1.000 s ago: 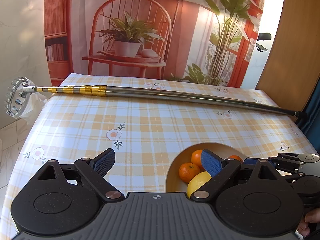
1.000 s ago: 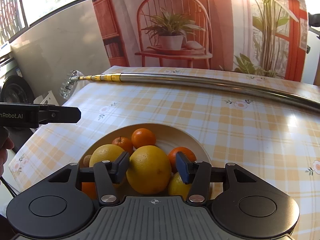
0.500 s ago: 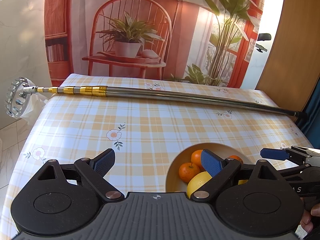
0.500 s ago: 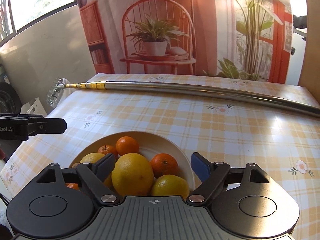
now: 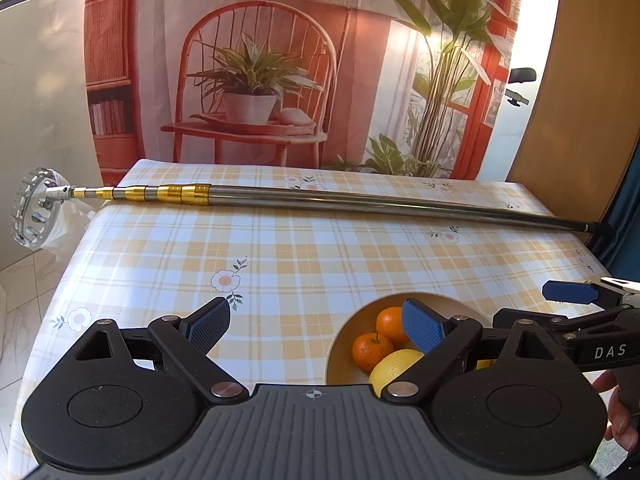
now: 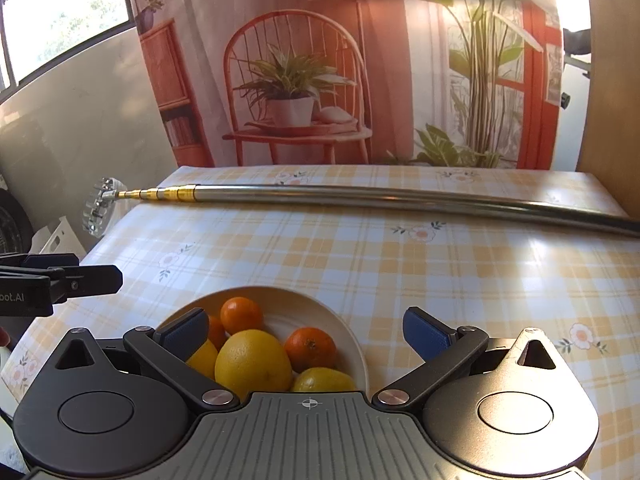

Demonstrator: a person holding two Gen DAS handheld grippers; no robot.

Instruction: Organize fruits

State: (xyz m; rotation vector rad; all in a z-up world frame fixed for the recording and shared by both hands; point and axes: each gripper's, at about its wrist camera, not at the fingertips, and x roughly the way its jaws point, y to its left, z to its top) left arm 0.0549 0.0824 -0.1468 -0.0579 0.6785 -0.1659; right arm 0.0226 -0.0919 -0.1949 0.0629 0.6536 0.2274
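A cream bowl (image 6: 344, 322) near the table's front edge holds several oranges and lemons, the largest a yellow lemon (image 6: 253, 364) at the front. Small oranges (image 6: 241, 315) lie behind it. My right gripper (image 6: 305, 330) stands open just above the bowl's near side, nothing between its fingers. In the left wrist view the same bowl (image 5: 356, 320) sits low right, with an orange (image 5: 371, 351) and a lemon (image 5: 394, 365) showing. My left gripper (image 5: 316, 326) is open and empty over the tablecloth to the left of the bowl. The right gripper's blue pads (image 5: 568, 292) show at the right edge.
A long telescopic metal pole (image 5: 320, 200) with a gold section and a clear toothed head (image 5: 34, 214) lies across the far side of the table (image 6: 440, 264), its head overhanging the left edge. A printed backdrop stands behind. A hand (image 5: 618, 416) holds the right gripper.
My right gripper has let go of the large lemon, opened wide and drawn back. The lemon now rests in the bowl. The left gripper has not moved.
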